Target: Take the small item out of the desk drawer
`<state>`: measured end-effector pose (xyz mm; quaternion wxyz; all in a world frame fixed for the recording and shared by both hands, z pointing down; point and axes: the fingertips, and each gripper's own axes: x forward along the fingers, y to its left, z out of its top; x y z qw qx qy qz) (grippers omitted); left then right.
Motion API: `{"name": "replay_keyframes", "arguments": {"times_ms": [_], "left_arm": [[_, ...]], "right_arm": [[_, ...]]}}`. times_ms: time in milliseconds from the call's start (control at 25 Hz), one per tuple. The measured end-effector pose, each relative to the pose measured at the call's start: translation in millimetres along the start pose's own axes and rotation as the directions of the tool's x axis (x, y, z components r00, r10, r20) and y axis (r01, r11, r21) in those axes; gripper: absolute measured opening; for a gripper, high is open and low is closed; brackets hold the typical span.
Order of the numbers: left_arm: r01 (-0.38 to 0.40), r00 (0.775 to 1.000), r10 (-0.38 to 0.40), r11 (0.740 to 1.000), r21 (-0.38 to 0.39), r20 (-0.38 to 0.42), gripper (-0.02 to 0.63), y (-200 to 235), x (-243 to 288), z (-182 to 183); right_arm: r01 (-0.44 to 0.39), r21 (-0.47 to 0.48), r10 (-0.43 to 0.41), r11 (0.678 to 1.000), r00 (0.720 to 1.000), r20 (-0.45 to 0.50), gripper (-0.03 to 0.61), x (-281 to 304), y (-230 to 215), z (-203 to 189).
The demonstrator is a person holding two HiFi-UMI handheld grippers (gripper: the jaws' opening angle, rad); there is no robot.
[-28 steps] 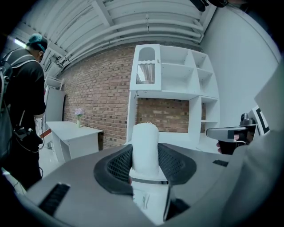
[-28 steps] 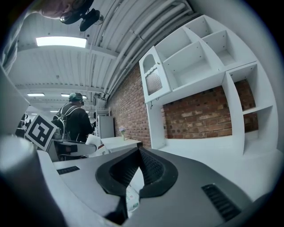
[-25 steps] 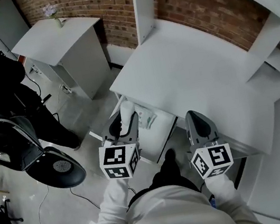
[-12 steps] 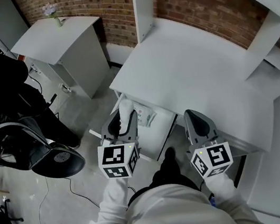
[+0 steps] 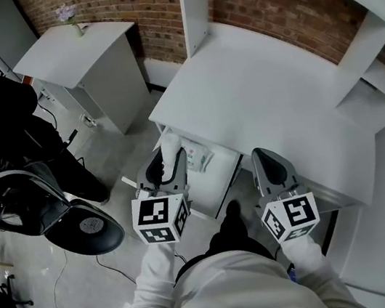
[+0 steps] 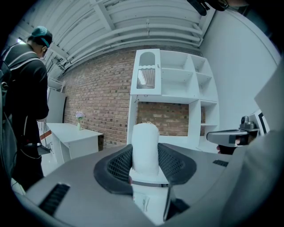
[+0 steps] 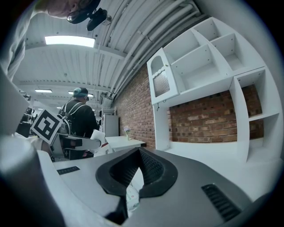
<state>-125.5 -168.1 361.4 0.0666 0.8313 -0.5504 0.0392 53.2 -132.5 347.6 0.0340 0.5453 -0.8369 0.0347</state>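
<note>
both tongs [image 5: 170, 159] [image 5: 261, 155] level (tube [image 5: 170, 144] in left)

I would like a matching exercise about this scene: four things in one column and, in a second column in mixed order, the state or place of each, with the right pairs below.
Things:
1. left gripper
2. right gripper
3. drawer
4. flower vase

States or places:
A. stands on the side table
B. pulled open below the desk
C. jaws together, nothing between them
D. closed on a white cylinder

Pairs: 1-D, 2-C, 3-B, 4-A.
</note>
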Motion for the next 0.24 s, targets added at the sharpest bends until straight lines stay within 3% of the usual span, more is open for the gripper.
{"name": "replay_keyframes", "arguments": {"times_ms": [240], "left_arm": [[-0.005, 1.000, 0.005, 1.000, 0.006, 0.000, 0.181, 0.5, 2.4, 1.9]], "right_arm": [[-0.008, -0.005, 0.008, 1.000, 1.000, 0.001, 0.026, 2.5, 0.1, 0.6]]}}
